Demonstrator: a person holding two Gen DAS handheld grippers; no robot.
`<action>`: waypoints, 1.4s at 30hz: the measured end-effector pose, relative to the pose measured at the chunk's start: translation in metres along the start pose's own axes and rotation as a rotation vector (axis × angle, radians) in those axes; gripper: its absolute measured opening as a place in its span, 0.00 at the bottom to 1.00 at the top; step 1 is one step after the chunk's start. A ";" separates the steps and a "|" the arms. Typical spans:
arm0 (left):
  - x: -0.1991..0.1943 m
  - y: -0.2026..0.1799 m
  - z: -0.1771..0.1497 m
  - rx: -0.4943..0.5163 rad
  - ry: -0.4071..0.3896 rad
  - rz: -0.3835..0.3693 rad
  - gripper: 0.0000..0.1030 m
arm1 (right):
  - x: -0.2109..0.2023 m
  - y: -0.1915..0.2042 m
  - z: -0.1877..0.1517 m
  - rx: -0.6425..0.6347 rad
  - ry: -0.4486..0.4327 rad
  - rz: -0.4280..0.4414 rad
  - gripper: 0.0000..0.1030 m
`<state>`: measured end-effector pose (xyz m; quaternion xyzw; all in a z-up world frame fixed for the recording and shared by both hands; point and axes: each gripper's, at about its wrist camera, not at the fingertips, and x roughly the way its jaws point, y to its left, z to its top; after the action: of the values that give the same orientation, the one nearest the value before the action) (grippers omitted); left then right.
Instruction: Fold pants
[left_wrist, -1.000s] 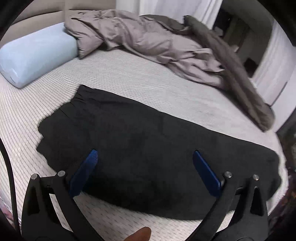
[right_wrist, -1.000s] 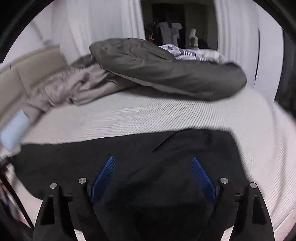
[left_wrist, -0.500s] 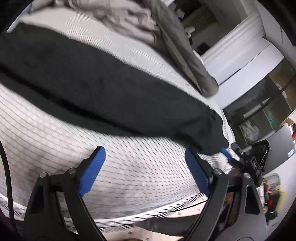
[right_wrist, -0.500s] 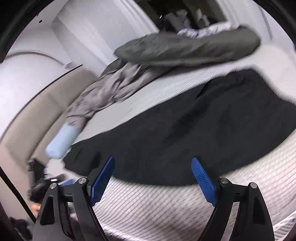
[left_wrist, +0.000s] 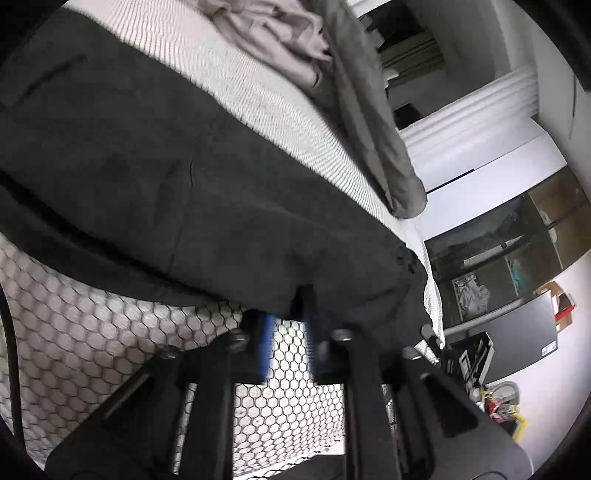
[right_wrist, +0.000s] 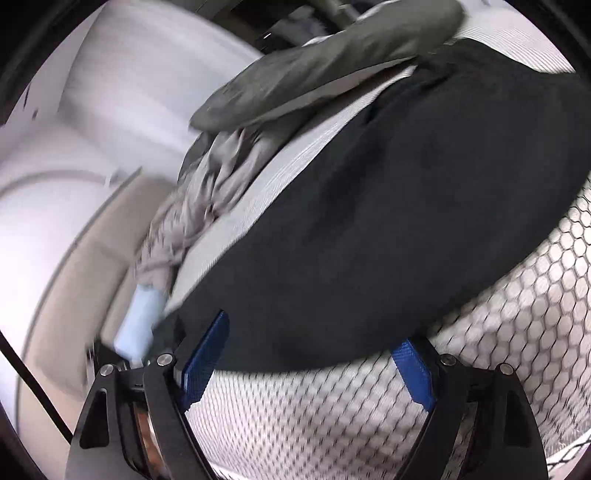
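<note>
Black pants (left_wrist: 155, 177) lie flat along the mattress near its edge; they also fill the right wrist view (right_wrist: 388, 229). My left gripper (left_wrist: 288, 317) is at the mattress side, its blue pads close together at the lower edge of the pants near the leg end, apparently pinching the hem. My right gripper (right_wrist: 310, 354) is open, its blue pads wide apart at the near edge of the pants by the waist end, with nothing between them.
A grey duvet (left_wrist: 354, 96) is heaped at the back of the bed (left_wrist: 236, 70). A pale blue pillow (right_wrist: 142, 317) lies by the headboard. The mattress side has a honeycomb mesh (left_wrist: 74, 332). A monitor and clutter (left_wrist: 517, 343) stand beyond the foot.
Both grippers have dropped to the mattress edge and tilted. The left jaws have closed from wide open onto the pants' lower edge. The right jaws stay open.
</note>
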<state>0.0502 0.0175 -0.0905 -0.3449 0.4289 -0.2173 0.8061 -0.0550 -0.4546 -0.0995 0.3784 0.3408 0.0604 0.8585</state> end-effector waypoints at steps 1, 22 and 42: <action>-0.005 0.001 0.003 0.007 -0.007 -0.006 0.05 | 0.000 -0.003 0.004 0.024 -0.020 -0.005 0.80; -0.001 0.007 -0.033 0.125 0.193 0.059 0.23 | -0.029 -0.010 0.020 0.100 -0.029 -0.016 0.47; 0.028 -0.054 -0.061 0.421 0.232 0.074 0.39 | -0.003 0.035 0.017 0.157 -0.064 0.346 0.19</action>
<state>0.0115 -0.0596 -0.0892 -0.1260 0.4763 -0.3103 0.8130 -0.0410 -0.4412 -0.0660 0.4989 0.2468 0.1680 0.8136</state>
